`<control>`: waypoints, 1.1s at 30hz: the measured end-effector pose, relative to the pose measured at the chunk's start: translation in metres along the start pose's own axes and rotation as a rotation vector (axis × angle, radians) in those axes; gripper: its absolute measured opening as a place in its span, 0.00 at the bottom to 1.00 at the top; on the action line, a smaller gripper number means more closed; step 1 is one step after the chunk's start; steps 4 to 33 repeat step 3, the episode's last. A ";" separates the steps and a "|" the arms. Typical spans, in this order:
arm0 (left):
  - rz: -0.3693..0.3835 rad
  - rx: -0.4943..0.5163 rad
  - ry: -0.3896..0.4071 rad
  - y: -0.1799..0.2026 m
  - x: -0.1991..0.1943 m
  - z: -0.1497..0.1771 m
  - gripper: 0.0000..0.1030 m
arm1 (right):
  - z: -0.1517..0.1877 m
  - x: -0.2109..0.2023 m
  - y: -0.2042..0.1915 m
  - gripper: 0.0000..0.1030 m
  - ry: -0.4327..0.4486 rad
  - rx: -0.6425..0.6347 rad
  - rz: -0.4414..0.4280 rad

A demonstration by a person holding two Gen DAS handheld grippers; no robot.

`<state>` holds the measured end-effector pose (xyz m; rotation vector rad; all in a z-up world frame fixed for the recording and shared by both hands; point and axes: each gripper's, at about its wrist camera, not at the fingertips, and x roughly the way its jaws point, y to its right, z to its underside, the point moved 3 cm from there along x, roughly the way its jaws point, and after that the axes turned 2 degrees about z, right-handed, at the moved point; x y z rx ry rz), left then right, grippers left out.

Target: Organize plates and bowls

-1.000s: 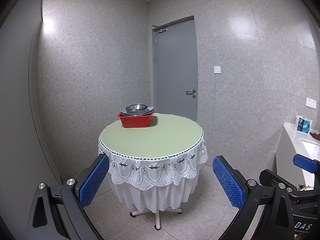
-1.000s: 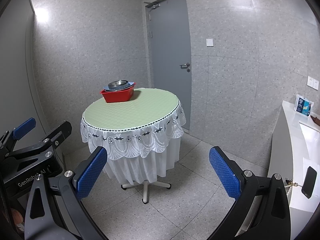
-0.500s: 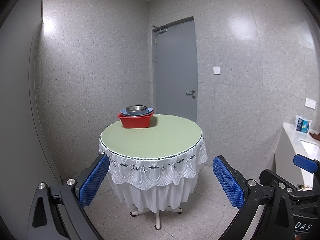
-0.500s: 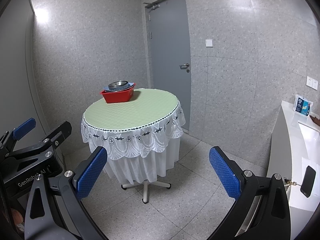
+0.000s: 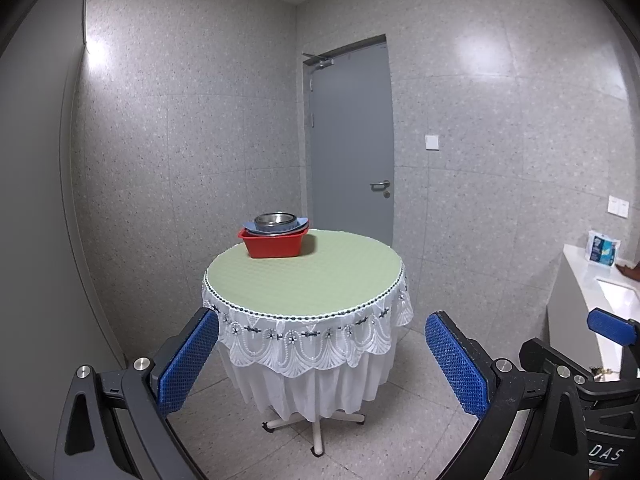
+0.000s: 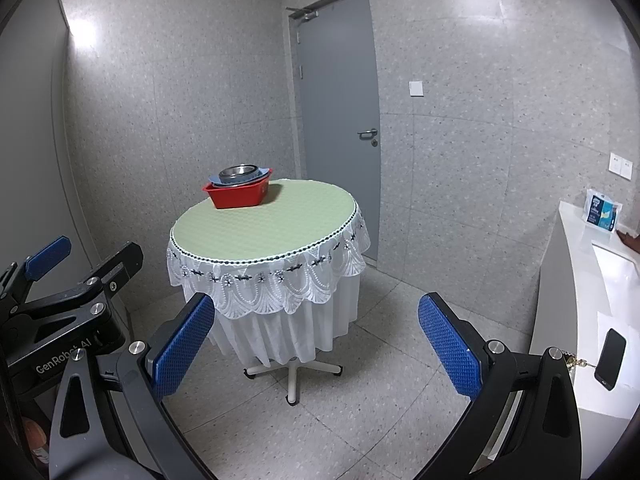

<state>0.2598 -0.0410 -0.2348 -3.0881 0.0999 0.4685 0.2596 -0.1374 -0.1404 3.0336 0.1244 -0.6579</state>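
Both your grippers, left [image 5: 322,360] and right [image 6: 316,346], were wide open and held nothing, well apart from the table [image 5: 320,276]. On its far side sat a red tub [image 5: 274,245] with bowls [image 5: 276,221].

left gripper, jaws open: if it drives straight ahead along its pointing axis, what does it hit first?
Most likely the round table, near its lace-trimmed front edge: it sits centred ahead of the left gripper. The red basin stands at the far edge, beyond. Depth is unclear through the fisheye.

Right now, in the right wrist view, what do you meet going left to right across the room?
Red plastic tub of dishes on the round green-topped table → grey door → white wall switch → blue-and-white packet on the white counter.
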 end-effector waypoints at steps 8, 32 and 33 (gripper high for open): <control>-0.008 0.002 -0.002 0.001 -0.009 -0.003 0.99 | -0.001 -0.007 -0.001 1.00 -0.002 0.003 0.001; -0.008 0.002 -0.002 0.001 -0.009 -0.003 0.99 | -0.001 -0.007 -0.001 1.00 -0.002 0.003 0.001; -0.008 0.002 -0.002 0.001 -0.009 -0.003 0.99 | -0.001 -0.007 -0.001 1.00 -0.002 0.003 0.001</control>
